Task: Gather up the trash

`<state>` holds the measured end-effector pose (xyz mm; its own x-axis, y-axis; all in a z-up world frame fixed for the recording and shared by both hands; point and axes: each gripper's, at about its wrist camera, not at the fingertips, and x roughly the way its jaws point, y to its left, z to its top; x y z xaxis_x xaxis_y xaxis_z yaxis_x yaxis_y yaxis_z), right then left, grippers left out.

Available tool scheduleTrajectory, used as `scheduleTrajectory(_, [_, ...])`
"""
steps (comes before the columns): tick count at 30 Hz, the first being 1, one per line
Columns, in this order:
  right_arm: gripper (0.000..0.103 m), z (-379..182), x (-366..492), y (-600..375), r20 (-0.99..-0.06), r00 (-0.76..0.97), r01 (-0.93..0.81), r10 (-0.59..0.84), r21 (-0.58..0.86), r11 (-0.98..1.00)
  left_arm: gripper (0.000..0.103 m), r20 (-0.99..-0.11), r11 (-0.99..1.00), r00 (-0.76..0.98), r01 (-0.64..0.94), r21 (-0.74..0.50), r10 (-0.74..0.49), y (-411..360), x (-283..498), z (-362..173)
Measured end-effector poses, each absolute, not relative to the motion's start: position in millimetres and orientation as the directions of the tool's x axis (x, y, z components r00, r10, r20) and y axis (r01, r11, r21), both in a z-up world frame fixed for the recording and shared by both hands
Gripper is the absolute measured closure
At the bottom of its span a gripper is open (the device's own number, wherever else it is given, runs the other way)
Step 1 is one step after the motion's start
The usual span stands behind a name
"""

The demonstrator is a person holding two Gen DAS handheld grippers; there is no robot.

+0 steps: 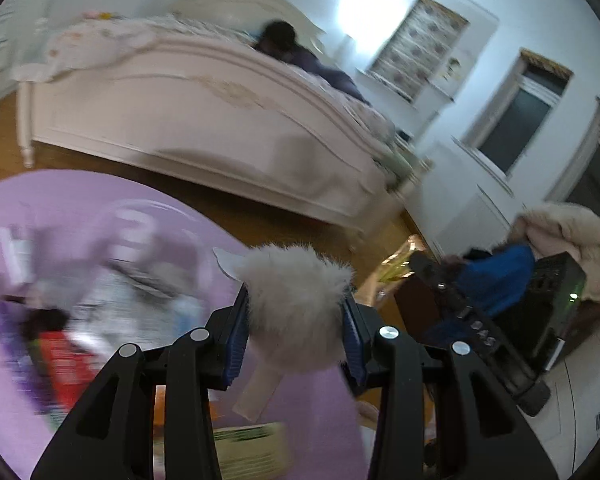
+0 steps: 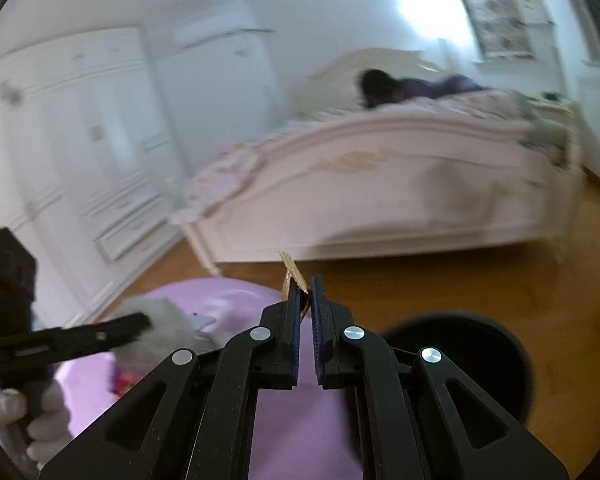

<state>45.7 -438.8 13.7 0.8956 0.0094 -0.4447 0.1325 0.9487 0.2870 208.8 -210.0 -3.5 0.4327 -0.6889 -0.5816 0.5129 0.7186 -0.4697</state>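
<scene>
My left gripper (image 1: 296, 312) is shut on a grey fluffy ball (image 1: 296, 300) with a pale tag hanging below it, held above the purple round mat (image 1: 40, 216). It shows in the right wrist view too, with the fluffy ball (image 2: 156, 316) at its tip. My right gripper (image 2: 306, 292) is shut on a thin gold wrapper (image 2: 292, 272) that sticks up from between its fingers. A black round bin (image 2: 460, 356) sits on the wood floor just right of it. Blurred litter, including a clear bottle (image 1: 136, 236) and a red packet (image 1: 64, 360), lies on the mat.
A white bed (image 1: 204, 128) with a person lying on it stands behind the mat. White wardrobes (image 2: 72, 152) line the left wall. A green-and-white box (image 1: 248, 448) lies near the left gripper. A chair with blue and cream clothes (image 1: 540, 256) stands at the right.
</scene>
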Motion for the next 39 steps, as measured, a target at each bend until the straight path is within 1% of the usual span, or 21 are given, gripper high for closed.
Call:
scheduleTrajectory(5, [0.096, -23.6, 44.2, -475.9, -0.495, 0.866, 0.240, -0.070, 0.289, 0.927, 0.062, -0.611, 0.672, 0.336, 0.565, -0.478, -0.717, -272.4, 214.8, -24.5])
scheduleTrajectory(10, [0.096, -60.7, 54.8, -493.0, -0.548, 0.831, 0.300, -0.101, 0.288, 0.909, 0.062, -0.649, 0.648, 0.262, 0.598, -0.472, -0.714, -324.6, 213.6, -44.6])
scheduleTrajectory(14, [0.096, -82.1, 53.5, -512.4, -0.583, 0.806, 0.332, -0.108, 0.294, 0.896, 0.062, -0.667, 0.637, 0.227, 0.612, -0.469, -0.709, -348.0, 209.3, -59.0])
scheduleTrajectory(18, [0.096, -92.4, 48.9, -526.6, -0.606, 0.787, 0.355, -0.118, 0.288, 0.890, 0.061, -0.677, 0.628, 0.199, 0.616, -0.475, -0.708, -366.4, 205.0, -71.0])
scheduleTrajectory(20, [0.096, -94.7, 46.4, -529.6, -0.616, 0.779, 0.362, -0.116, 0.290, 0.886, 0.058, -0.680, 0.622, 0.185, 0.618, -0.481, -0.710, -372.8, 202.4, -74.1])
scheduleTrajectory(21, [0.096, -97.6, 45.7, -532.6, -0.627, 0.771, 0.365, -0.112, 0.291, 0.884, 0.054, -0.683, 0.624, 0.183, 0.618, -0.479, -0.707, -373.0, 201.6, -74.2])
scheduleTrajectory(22, [0.094, -97.9, 46.7, -534.0, -0.636, 0.763, 0.370, -0.114, 0.286, 0.884, 0.047, -0.688, 0.629, 0.187, 0.617, -0.473, -0.701, -373.0, 199.9, -73.6])
scheduleTrajectory(23, [0.082, -97.5, 46.9, -533.8, -0.642, 0.758, 0.374, -0.116, 0.282, 0.884, 0.035, -0.691, 0.639, 0.202, 0.616, -0.461, -0.694, -372.7, 197.8, -72.4])
scheduleTrajectory(24, [0.072, -98.8, 46.1, -534.2, -0.649, 0.753, 0.375, -0.110, 0.285, 0.882, 0.029, -0.692, 0.644, 0.212, 0.616, -0.454, -0.690, -368.5, 196.1, -70.1])
scheduleTrajectory(25, [0.053, -98.5, 45.5, -534.1, -0.648, 0.755, 0.372, -0.101, 0.296, 0.880, 0.021, -0.692, 0.652, 0.229, 0.616, -0.442, -0.685, -364.7, 193.7, -66.9])
scheduleTrajectory(26, [0.033, -98.5, 43.0, -533.2, -0.644, 0.759, 0.373, -0.093, 0.312, 0.874, 0.019, -0.690, 0.655, 0.237, 0.617, -0.437, -0.684, -362.1, 192.5, -64.8])
scheduleTrajectory(27, [0.027, -96.0, 40.1, -529.2, -0.638, 0.764, 0.377, -0.097, 0.319, 0.870, 0.018, -0.687, 0.656, 0.245, 0.618, -0.433, -0.684, -357.0, 190.7, -60.5])
scheduleTrajectory(28, [0.024, -92.6, 37.6, -525.5, -0.629, 0.771, 0.377, -0.100, 0.325, 0.867, 0.017, -0.684, 0.658, 0.252, 0.618, -0.430, -0.684, -351.0, 188.7, -56.4])
scheduleTrajectory(32, [0.024, -80.7, 40.4, -506.1, -0.622, 0.783, 0.306, -0.018, 0.361, 0.881, 0.015, -0.667, 0.672, 0.294, 0.607, -0.423, -0.685, -320.1, 181.0, -40.4])
scheduleTrajectory(39, [0.024, -46.8, 64.7, -435.3, -0.571, 0.769, 0.036, 0.287, 0.487, 0.873, 0.015, -0.648, 0.751, 0.413, 0.518, -0.410, -0.639, -239.4, 163.8, -22.9])
